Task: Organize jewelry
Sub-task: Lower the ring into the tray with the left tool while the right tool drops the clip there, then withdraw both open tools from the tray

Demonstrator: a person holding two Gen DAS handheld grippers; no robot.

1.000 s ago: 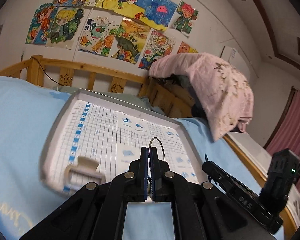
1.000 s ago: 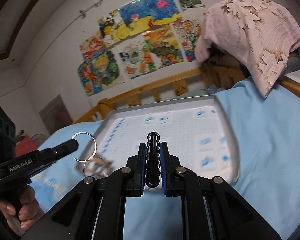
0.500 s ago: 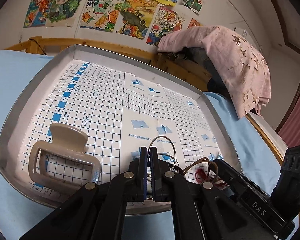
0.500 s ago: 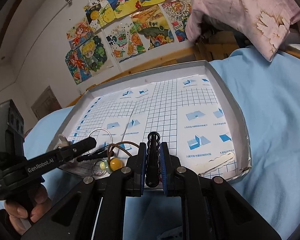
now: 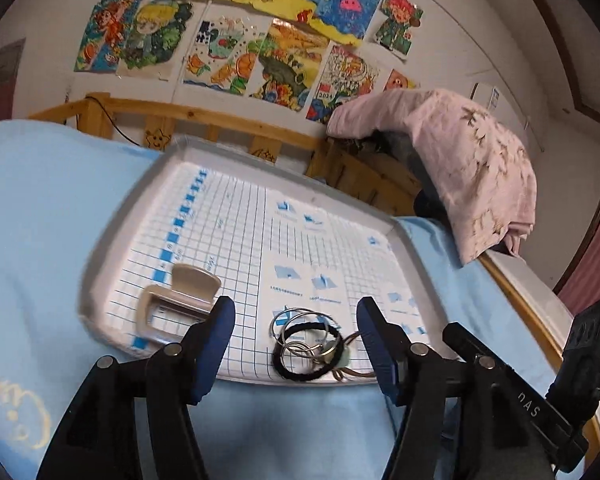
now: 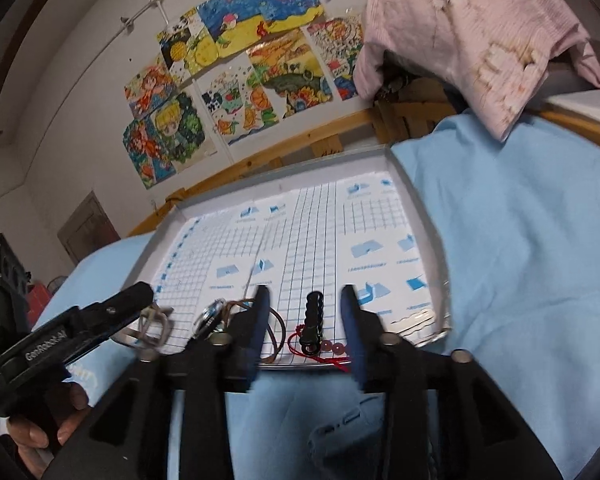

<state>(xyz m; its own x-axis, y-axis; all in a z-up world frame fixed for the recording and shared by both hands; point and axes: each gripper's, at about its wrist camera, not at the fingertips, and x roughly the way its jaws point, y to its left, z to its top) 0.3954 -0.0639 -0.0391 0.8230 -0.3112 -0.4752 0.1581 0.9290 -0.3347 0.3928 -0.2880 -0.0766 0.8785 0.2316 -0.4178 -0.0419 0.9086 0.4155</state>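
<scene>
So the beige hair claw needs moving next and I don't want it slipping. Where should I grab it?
Probably across the flared tab end of the hair claw, coming from above. It lies flat on the tray, so its open frame offers only thin rails, while the tab stands proud.

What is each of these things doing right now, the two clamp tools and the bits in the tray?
Left hand-held gripper: open, jaws just opened, holding nothing.
Right hand-held gripper: open, jaws just opened, holding nothing.
Metal rings: lying in the tray, released.
Black hair tie: lying flat around the rings.
Black beaded piece: lying in the tray, released.
Beige hair claw: lying in the tray, closed.
Tray: resting on the blue sheet.
</scene>
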